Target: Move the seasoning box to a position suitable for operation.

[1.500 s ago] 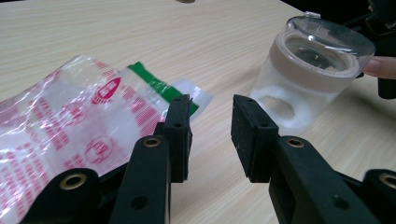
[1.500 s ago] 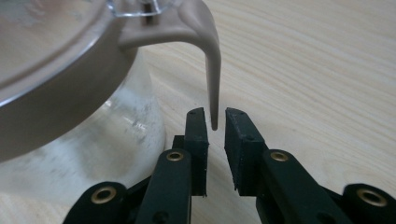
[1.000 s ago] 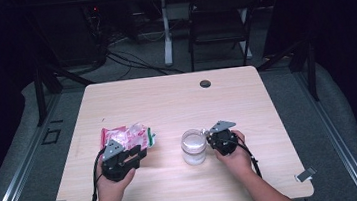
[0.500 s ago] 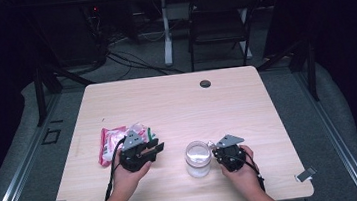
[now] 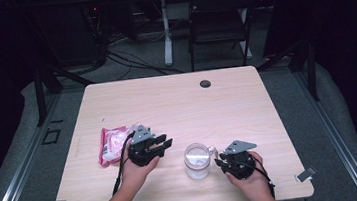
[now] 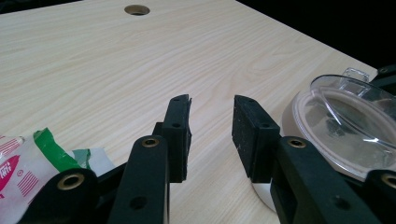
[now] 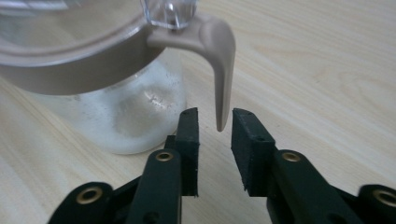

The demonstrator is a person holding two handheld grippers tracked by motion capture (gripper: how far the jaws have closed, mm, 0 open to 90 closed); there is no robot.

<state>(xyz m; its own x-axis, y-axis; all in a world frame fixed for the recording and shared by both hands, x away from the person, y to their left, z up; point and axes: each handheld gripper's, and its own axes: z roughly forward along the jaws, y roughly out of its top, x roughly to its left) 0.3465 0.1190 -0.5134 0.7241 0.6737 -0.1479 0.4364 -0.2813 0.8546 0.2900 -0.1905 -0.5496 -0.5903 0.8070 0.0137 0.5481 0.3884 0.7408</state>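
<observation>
Clear glass formed the body of a small jar that stood upright near the front edge of the table, a little right of the middle. A layer of white powder lay in its lower part, and the glass above that looked empty. A taupe band ringed its mouth under a clear domed lid, which sat closed on top. From the band a taupe handle curved downward on the side facing the right gripper.

That gripper rested low on the table just beside the jar, its jaws parted, with the handle's tip hanging between them; whether a jaw touched it I could not tell. The left gripper sat on the jar's other side, near it but apart, its jaws likewise parted with bare wood between them.

A pink and white packet lay flat toward the left edge of the table, just behind the left gripper. Its contents could not be seen. A dark round grommet sat near the far edge.
</observation>
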